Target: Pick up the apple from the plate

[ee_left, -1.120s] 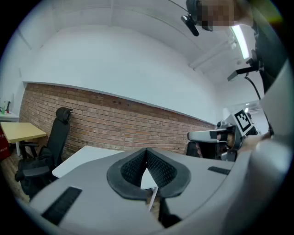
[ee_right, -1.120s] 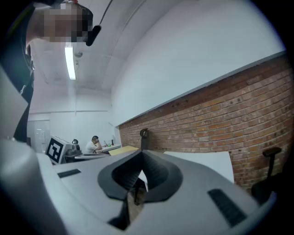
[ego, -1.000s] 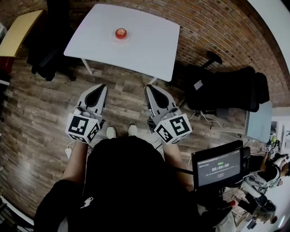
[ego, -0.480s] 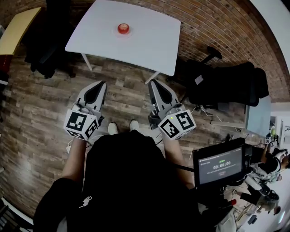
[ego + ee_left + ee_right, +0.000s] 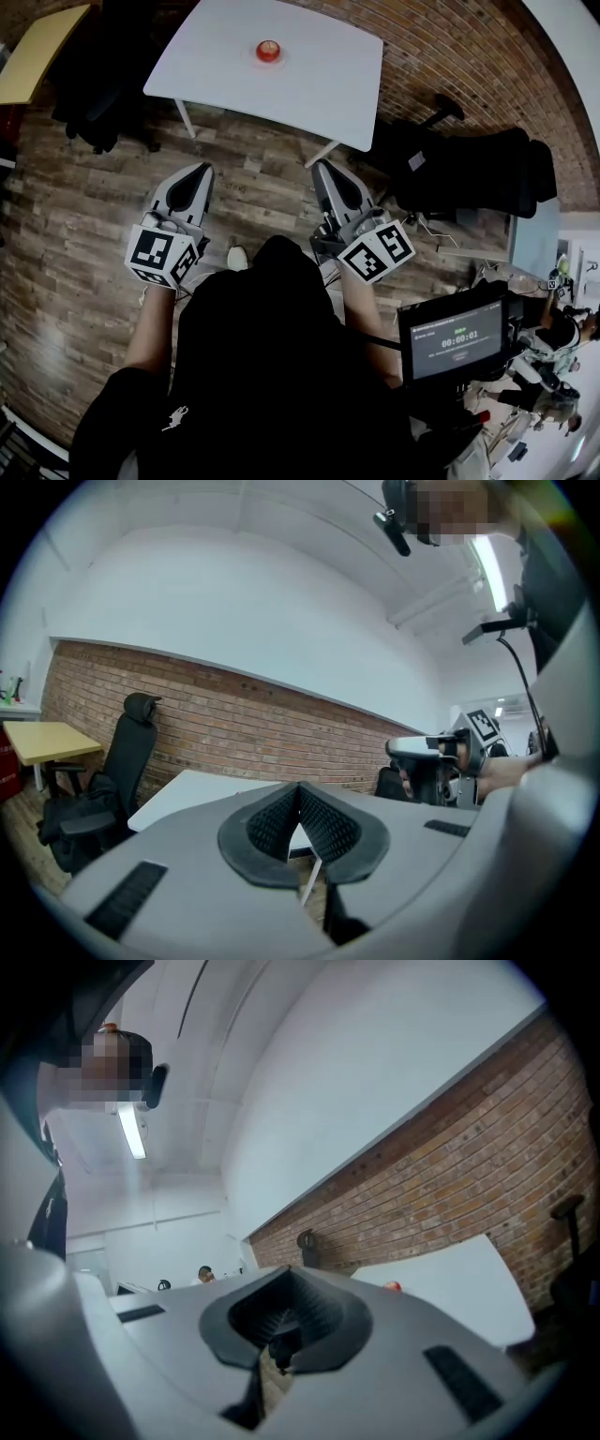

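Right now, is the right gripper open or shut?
Shut: the right gripper has its jaws pressed together in its own view, nothing between them.

My screen [image 5: 452, 339], down at my right, reads 00:00:01 in white digits; the smaller lines around it are too tiny to read.

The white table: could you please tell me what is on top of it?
An apple sits on a pale plate on the table. The apple covers the plate's middle, and the frame cuts off the table's far edge.
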Motion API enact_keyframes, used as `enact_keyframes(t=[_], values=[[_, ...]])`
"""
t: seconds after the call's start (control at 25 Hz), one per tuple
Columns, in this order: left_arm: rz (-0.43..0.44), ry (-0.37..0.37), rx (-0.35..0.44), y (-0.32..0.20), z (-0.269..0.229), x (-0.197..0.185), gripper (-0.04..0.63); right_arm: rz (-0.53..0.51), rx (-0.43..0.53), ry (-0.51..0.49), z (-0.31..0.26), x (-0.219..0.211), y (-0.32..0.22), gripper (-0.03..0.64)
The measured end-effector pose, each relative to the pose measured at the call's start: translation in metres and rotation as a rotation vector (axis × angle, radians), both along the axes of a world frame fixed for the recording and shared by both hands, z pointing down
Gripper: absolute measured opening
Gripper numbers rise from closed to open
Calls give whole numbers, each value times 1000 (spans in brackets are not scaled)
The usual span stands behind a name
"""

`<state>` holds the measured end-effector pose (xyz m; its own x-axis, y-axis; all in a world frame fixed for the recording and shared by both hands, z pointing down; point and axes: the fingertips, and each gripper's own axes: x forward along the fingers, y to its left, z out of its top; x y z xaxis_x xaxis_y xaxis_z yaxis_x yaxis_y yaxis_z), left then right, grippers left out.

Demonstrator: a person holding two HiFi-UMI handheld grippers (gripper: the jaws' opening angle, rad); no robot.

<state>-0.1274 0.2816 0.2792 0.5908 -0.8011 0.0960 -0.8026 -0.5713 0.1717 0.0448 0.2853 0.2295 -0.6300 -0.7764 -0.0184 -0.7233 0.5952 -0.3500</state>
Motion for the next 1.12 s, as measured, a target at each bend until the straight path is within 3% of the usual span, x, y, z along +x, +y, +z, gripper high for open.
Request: enact_keyframes(t=[0.2,0.52,0.76,1.0,1.12], values=[[-18,31,-20,-3,4,-10,5,0,9,28,0,-4,-6,3],[-6,14,-27,-22,9,-10,5,-19,40,32,2,-12,-30,3],[15,0,-37,-90,13,21,5,-38,43,35,9,11,-99,3],[5,-13,1,-90,2,16,5,-84,57,50,6,-2,-100,3],[2,-22,-2,-115,3,33,5,-106,61,53,8,10,-128,3]])
